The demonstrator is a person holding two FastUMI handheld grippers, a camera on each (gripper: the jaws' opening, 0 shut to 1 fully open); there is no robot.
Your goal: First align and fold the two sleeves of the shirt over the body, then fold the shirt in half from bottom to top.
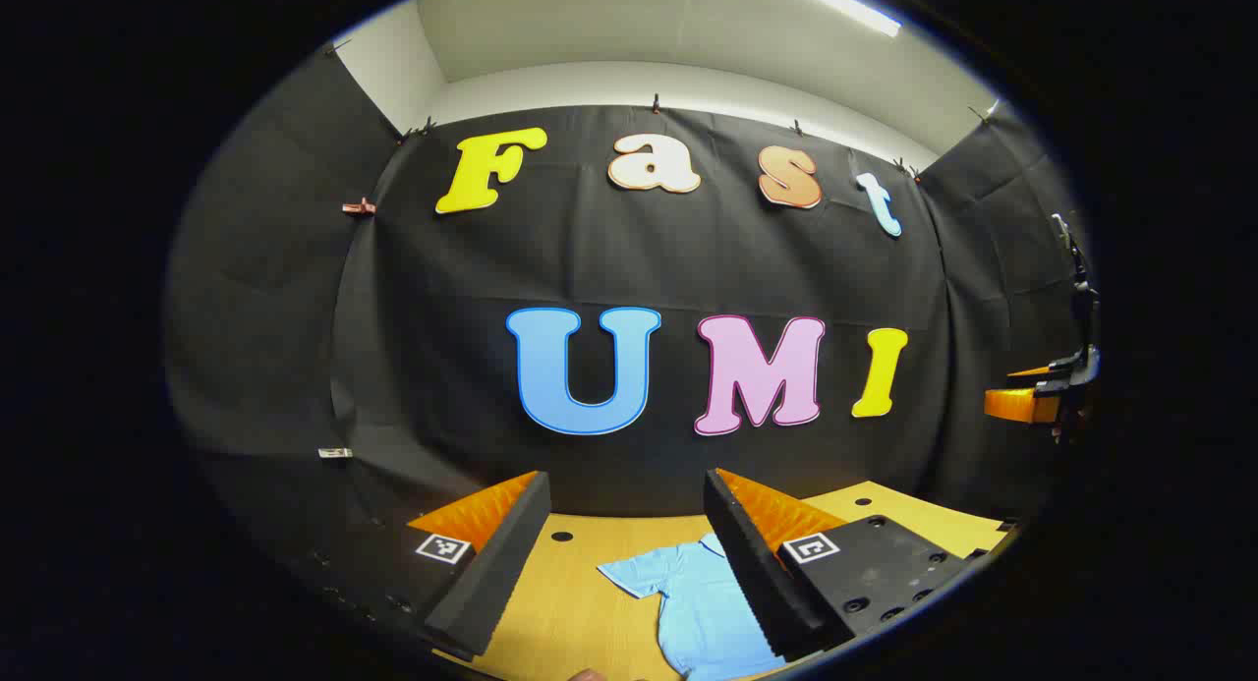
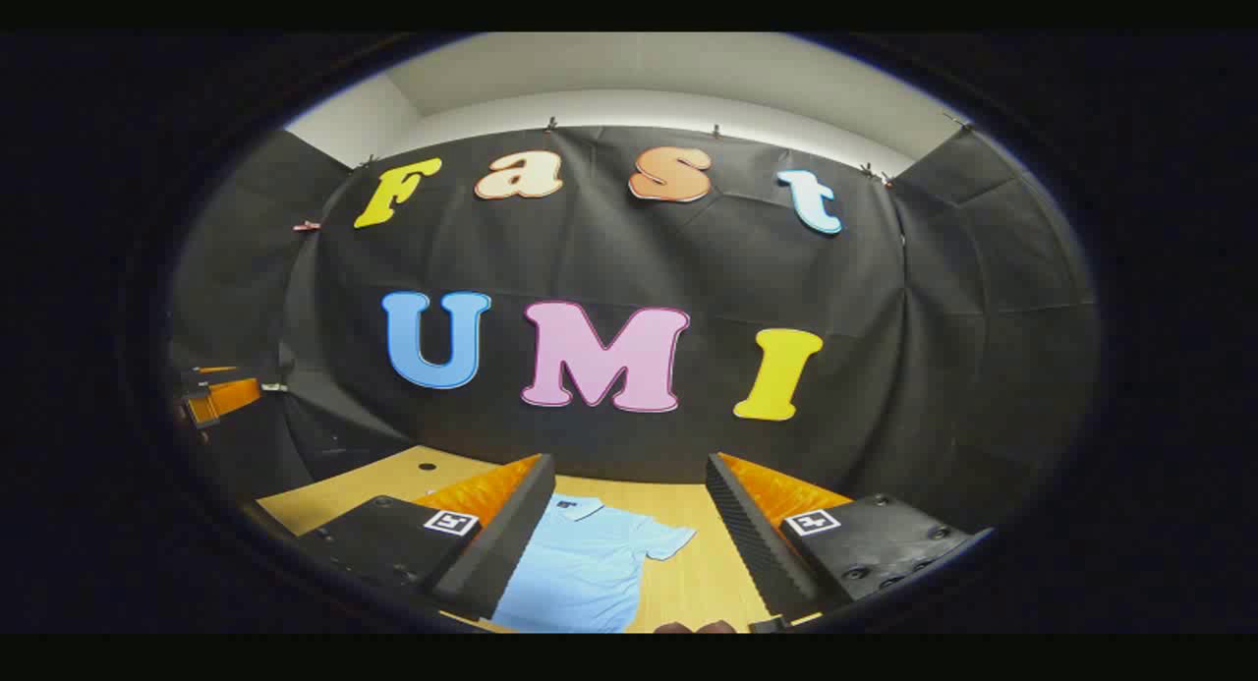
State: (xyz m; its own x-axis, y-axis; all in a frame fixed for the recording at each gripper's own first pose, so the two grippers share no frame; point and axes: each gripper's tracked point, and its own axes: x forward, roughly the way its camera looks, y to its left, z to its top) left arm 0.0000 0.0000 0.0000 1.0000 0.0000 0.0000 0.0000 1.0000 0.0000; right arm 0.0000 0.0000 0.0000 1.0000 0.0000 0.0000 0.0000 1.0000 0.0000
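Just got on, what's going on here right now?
A person holds two grippers above a wooden table. A light blue shirt lies flat on it, both sleeves spread out, nothing folded yet. The left gripper and the right gripper are open, off the cloth.

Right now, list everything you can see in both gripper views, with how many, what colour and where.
shirt: one, light blue, short sleeves, lying flat on the table with both sleeves spread out, collar toward the back wall.
table: one, light wood, under the shirt, with small dark holes near its far edge.
booth wall: black cloth, behind and to both sides of the table, hung from small clips along its top.
ceiling light: one, white strip, overhead.
left gripper: one, held above the table, jaws open, nothing between them.
right gripper: one, held above the table, jaws open, nothing between them.
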